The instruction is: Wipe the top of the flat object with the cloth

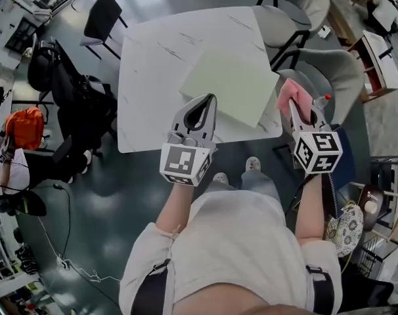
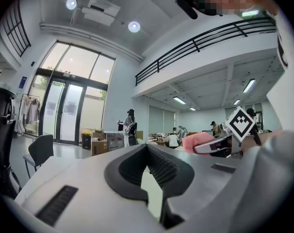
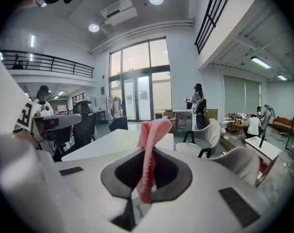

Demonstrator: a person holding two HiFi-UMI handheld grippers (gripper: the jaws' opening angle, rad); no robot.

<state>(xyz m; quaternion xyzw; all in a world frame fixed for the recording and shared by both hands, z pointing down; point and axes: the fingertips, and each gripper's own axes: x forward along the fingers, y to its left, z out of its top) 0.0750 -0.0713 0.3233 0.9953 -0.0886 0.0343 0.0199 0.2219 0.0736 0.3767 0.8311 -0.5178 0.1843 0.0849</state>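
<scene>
Head view: a pale green flat rectangular sheet (image 1: 228, 84) lies skewed on the white marble-pattern square table (image 1: 153, 64), toward the table's lower right corner. The left gripper (image 1: 211, 100) has its tips over the sheet's lower left edge; contact cannot be told. The right gripper (image 1: 303, 117) is at frame right, off the table corner and beside the sheet, carrying a pink fabric cloth (image 1: 291, 97). Left gripper view: jaws drawn together at the tips with nothing between them; pale green shows through the loop. Right gripper view: jaws pinched on the cloth, whose fold stands up past the tips, with the table ahead at centre left. Judgement: wiping has not begun. The cloth's free fold should be lowered flat onto the sheet's top and stroked with light pressure. The left gripper could pin the near edge, since so thin a sheet will likely slide.
</scene>
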